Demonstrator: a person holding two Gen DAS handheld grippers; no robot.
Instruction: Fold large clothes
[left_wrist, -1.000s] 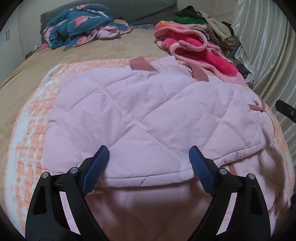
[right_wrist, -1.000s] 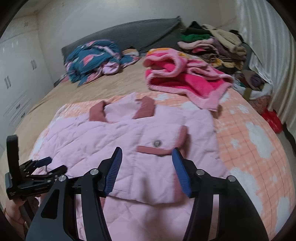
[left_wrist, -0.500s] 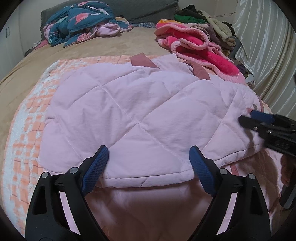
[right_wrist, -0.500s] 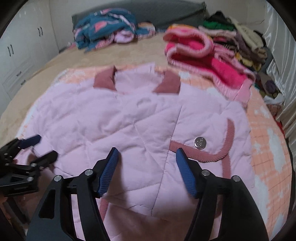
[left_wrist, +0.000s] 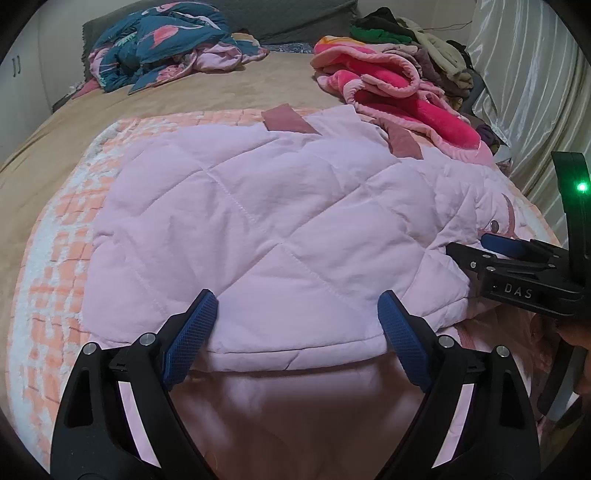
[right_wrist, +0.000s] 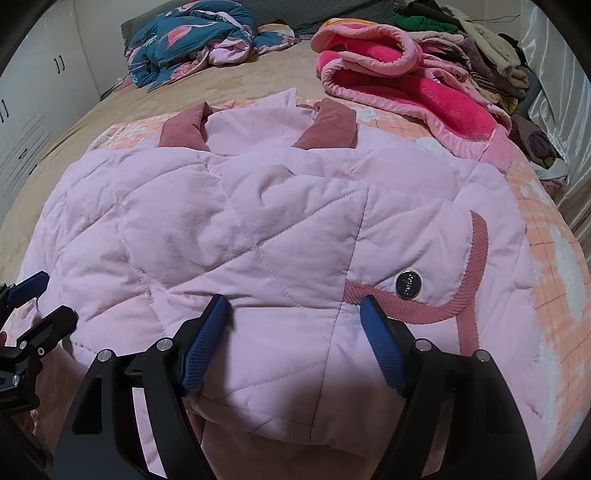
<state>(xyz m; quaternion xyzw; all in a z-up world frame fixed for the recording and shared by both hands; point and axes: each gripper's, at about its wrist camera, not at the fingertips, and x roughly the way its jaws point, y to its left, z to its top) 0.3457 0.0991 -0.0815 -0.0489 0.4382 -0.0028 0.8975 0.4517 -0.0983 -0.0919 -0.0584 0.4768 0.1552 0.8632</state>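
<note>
Closer now, right gripper (left_wrist: 469, 245) nears jacket (left_wrist: 258, 236) on, seemingly, bed (left_wrist: 221, 88).

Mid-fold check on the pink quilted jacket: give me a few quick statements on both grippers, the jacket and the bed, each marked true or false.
1. Both grippers, left gripper and right gripper, stand open over the pink quilted jacket. True.
2. The left gripper is clamped on the jacket's hem. False: its jaws are apart, gripping nothing.
3. A dark round button sits on the jacket near the right gripper. True.
4. The jacket is the only garment on the bed. False: a bright pink fleece and a teal patterned bundle lie beyond it.
</note>
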